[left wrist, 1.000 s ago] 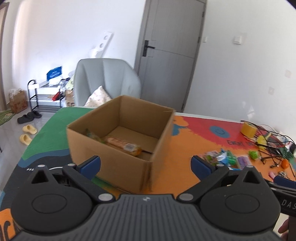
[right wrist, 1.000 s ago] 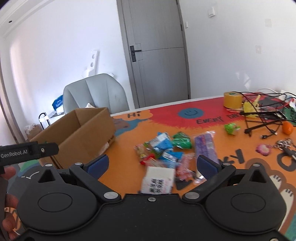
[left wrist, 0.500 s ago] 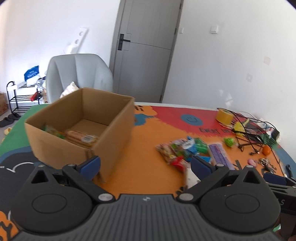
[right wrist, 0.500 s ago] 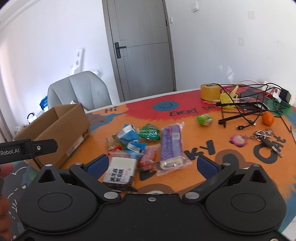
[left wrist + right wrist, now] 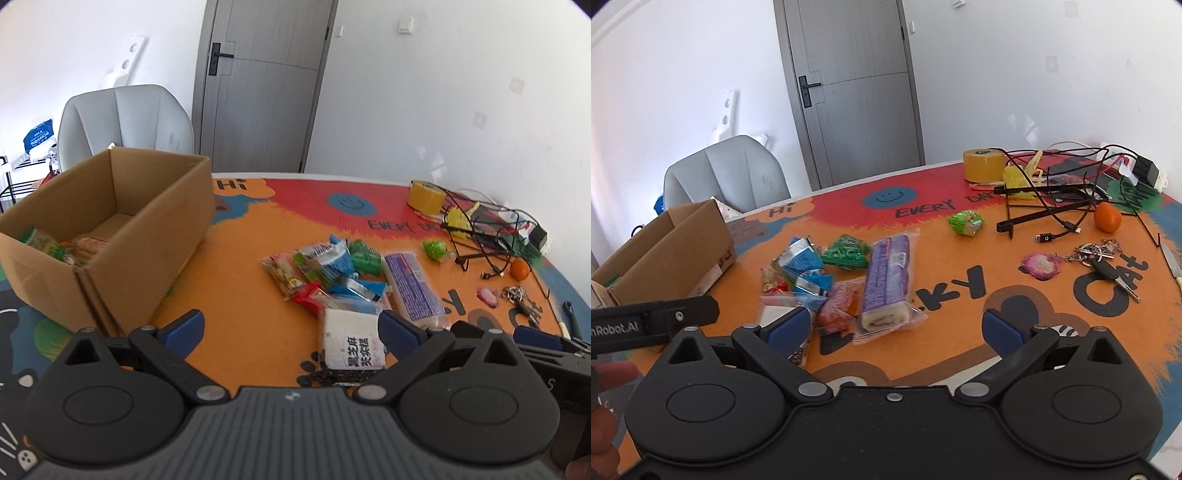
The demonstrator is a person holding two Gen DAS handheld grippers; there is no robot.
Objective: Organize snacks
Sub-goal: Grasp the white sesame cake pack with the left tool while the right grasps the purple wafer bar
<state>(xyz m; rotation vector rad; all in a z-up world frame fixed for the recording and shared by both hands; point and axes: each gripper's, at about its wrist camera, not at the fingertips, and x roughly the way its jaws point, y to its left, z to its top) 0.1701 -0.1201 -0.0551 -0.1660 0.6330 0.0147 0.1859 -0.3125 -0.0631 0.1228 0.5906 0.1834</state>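
Note:
An open cardboard box (image 5: 110, 229) stands at the table's left with a few snack packs inside; it also shows in the right wrist view (image 5: 665, 254). A pile of snack packs (image 5: 332, 273) lies mid-table, with a white pack (image 5: 351, 343) nearest and a long purple roll cake pack (image 5: 890, 277) at its right side. My left gripper (image 5: 291, 328) is open and empty, above the table between the box and the pile. My right gripper (image 5: 894, 328) is open and empty, just in front of the purple pack.
A yellow tape roll (image 5: 982, 164), black cables and a stand (image 5: 1049, 206), an orange (image 5: 1107, 218), keys (image 5: 1100, 258), a pink charm (image 5: 1039, 266) and a green wrapped sweet (image 5: 964, 221) lie at the table's right. A grey chair (image 5: 125, 122) stands behind the box.
Both grippers have swung to the right, away from the box and toward the snack pile. The pile now sits closer in both views. Both stay open and empty.

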